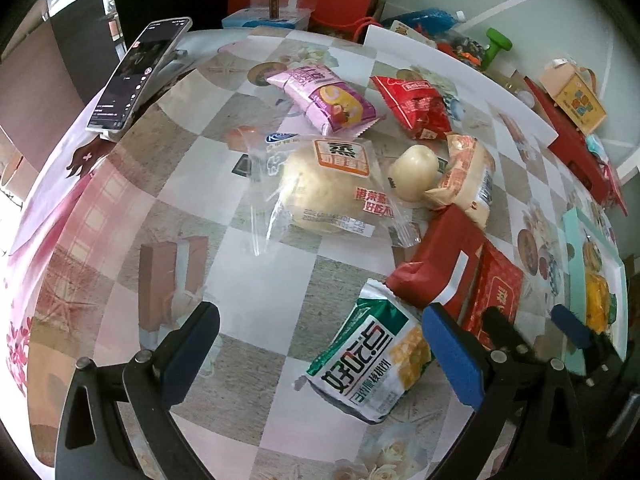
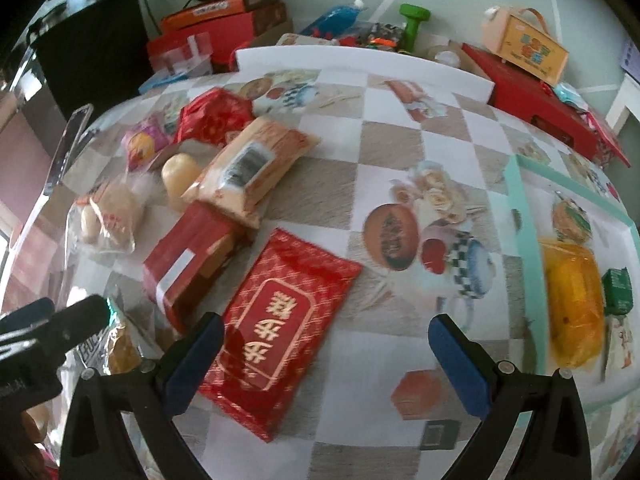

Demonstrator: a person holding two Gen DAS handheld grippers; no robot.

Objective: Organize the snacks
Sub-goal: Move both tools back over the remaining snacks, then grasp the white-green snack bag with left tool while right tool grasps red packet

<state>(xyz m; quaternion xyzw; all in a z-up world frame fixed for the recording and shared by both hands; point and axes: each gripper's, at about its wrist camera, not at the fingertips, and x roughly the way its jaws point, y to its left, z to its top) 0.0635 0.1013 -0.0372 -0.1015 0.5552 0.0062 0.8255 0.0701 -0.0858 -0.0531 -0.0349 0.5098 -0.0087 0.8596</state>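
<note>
Snack packets lie scattered on a table covered with a checkered, picture-printed cloth [image 1: 224, 248]. Nearest the left gripper [image 1: 320, 344] is a green-and-white packet [image 1: 372, 356], flat on the cloth between the blue-padded fingers [image 1: 452, 356], which stand wide apart and hold nothing. Just beyond it lies a dark red packet [image 1: 436, 260], and touching that packet's right side a flat red pouch with gold lettering [image 1: 498, 292]. Farther back: a clear-wrapped round bun with an orange label [image 1: 328, 188], a small cream-coloured wrapped piece [image 1: 412, 172], a beige packet [image 1: 468, 176] leaning over the dark red one, a pink packet [image 1: 324, 96] and a bright red packet [image 1: 416, 106]. In the right wrist view the right gripper [image 2: 324, 348] hovers over the gold-lettered red pouch [image 2: 280, 328]; its fingers [image 2: 196, 356] are likewise spread, the left pad over the pouch's near edge, gripping nothing. To the right stands a pale green tray [image 2: 524, 216] that already holds an orange packet [image 2: 572, 292], a small green packet [image 2: 618, 288] and others too blurred to identify. A phone on a stand [image 1: 136, 76] rises at the table's left edge; red boxes [image 2: 536, 96] and a green dumbbell [image 2: 412, 20] lie beyond the far edge.
</note>
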